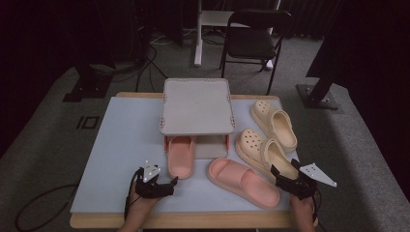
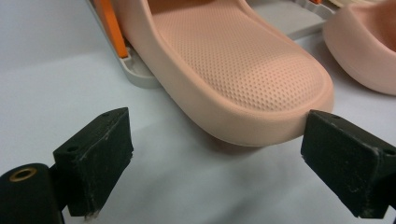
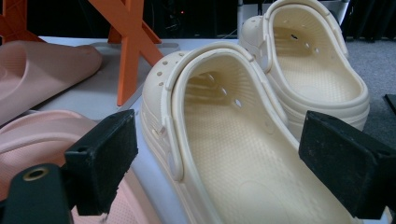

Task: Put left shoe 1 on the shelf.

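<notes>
While the small grey shoe rack sits mid-table as the obvious destination, both grippers are parked on the person's side of it, each lined up on a different shoe. The left gripper has its jaws spread wide and holding nothing, aimed at the heel of the pink slide that's already tucked toe-first under the rack's top shelf, heel poking out toward the person. My guess is it's there to nudge that slide in straighter. The other pink slide lies loose in front of the rack, angled off to its right, between the two grippers. The right gripper is also gaping and empty, its jaws straddling the heel end of the nearer cream clog, which makes sense since the heel rim is the easiest bit to pinch. The second cream clog sits just beyond it, right of the rack. Top shelf looks bare, probably meant for the clogs.
</notes>
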Available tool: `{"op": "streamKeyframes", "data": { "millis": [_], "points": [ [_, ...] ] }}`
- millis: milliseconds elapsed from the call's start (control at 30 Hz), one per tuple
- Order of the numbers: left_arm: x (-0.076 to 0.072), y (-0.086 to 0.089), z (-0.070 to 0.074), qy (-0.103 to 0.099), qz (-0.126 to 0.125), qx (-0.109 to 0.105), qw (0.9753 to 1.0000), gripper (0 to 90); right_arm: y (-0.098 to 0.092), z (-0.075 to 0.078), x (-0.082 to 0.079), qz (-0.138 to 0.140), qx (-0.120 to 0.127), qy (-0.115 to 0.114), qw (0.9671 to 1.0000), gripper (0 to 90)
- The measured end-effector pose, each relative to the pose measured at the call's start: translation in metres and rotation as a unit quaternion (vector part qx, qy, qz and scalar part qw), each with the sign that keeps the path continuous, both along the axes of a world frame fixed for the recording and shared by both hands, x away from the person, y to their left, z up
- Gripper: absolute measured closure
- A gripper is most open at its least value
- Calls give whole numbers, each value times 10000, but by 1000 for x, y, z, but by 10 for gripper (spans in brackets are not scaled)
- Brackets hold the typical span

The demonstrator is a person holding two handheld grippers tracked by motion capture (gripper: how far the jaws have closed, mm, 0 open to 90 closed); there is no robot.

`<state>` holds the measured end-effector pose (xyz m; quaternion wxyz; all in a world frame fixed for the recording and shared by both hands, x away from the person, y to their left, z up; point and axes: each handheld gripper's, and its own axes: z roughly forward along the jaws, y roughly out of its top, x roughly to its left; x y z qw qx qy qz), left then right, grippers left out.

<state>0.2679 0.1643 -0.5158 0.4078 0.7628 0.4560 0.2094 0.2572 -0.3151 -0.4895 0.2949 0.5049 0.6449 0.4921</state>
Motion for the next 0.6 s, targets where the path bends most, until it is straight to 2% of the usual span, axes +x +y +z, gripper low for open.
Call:
{"op": "streamKeyframes", "data": {
  "millis": [33,200,600],
  "points": [
    [6,-1,0,36,36,5,10000,90,0,0,0,-13,3,8,10000,111],
    [18,-3,-2,69,110,-43,9999,91,-1,0,0,-4,16,6,10000,111],
    [33,-6,-2,99,198,0,9998,90,-2,1,1,0,52,-9,10000,111]
  ]
}}
